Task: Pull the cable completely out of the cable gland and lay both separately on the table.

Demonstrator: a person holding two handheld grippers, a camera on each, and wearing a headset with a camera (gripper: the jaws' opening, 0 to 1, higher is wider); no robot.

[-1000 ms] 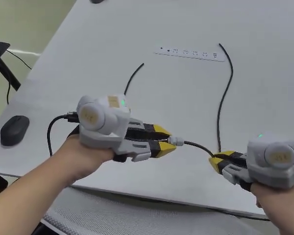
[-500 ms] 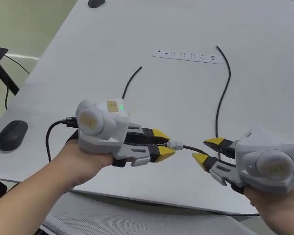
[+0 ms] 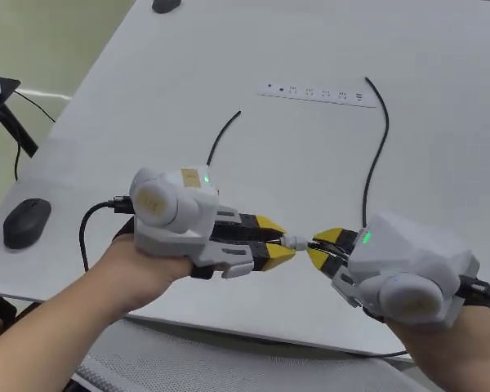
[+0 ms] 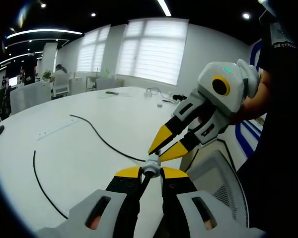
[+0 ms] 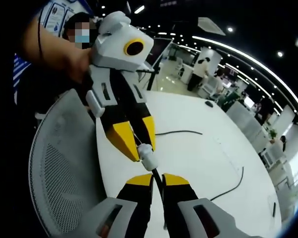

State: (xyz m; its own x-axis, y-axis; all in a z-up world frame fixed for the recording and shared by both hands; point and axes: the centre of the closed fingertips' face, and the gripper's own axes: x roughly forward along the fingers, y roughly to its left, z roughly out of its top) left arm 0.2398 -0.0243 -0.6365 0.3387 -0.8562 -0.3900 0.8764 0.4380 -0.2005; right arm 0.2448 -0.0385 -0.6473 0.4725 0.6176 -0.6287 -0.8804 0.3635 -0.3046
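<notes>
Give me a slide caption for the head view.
Left gripper holds the cable gland; right gripper straddles the cable beside it.

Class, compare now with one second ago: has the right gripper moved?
Yes. Against the power strip, the right gripper has shifted left, closing on the cable gland.

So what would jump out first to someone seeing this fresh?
Two grippers meet nose to nose over the near edge of the table. The left gripper is shut on the white cable gland, and the right gripper has its jaws around the black cable just beside it. Farther back lies a white power strip.
</notes>
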